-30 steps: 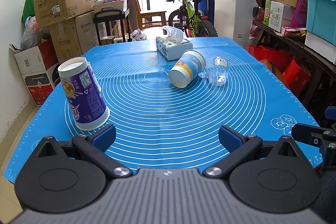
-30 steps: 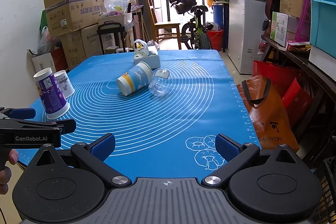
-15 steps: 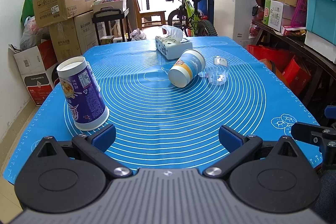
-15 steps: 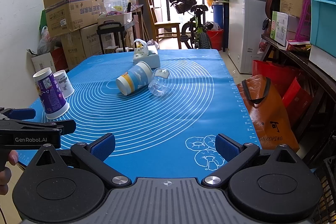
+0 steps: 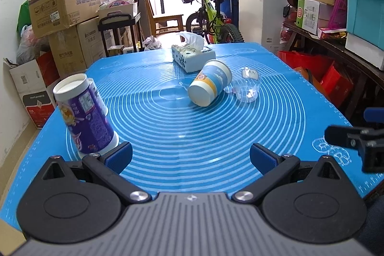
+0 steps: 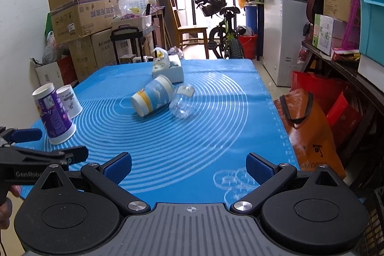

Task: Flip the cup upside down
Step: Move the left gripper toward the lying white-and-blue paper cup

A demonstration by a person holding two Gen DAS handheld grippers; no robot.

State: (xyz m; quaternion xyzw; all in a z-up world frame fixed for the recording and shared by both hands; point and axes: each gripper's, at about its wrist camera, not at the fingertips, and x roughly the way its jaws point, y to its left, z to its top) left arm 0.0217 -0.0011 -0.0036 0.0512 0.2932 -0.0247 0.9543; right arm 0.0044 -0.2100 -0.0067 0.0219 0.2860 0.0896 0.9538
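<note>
A purple paper cup [image 5: 85, 113] stands upside down at the left of the blue mat [image 5: 192, 136]; it also shows in the right wrist view [image 6: 54, 114], with a white cup [image 6: 69, 101] upside down behind it. A blue-and-yellow cup [image 5: 210, 85] lies on its side mid-table, next to a clear plastic cup [image 5: 247, 88] also on its side. My left gripper [image 5: 190, 155] is open and empty, just right of the purple cup. My right gripper [image 6: 188, 166] is open and empty over the near right of the mat.
A tissue box [image 5: 193, 57] sits behind the fallen cups. Cardboard boxes [image 5: 64, 9] stack at the left, a bicycle [image 5: 211, 16] and white freezer [image 5: 261, 14] stand beyond the table, and shelves with bins [image 5: 360, 9] line the right.
My left gripper has moved slightly forward toward the purple cup. The cups have not moved, and both grippers remain open.
</note>
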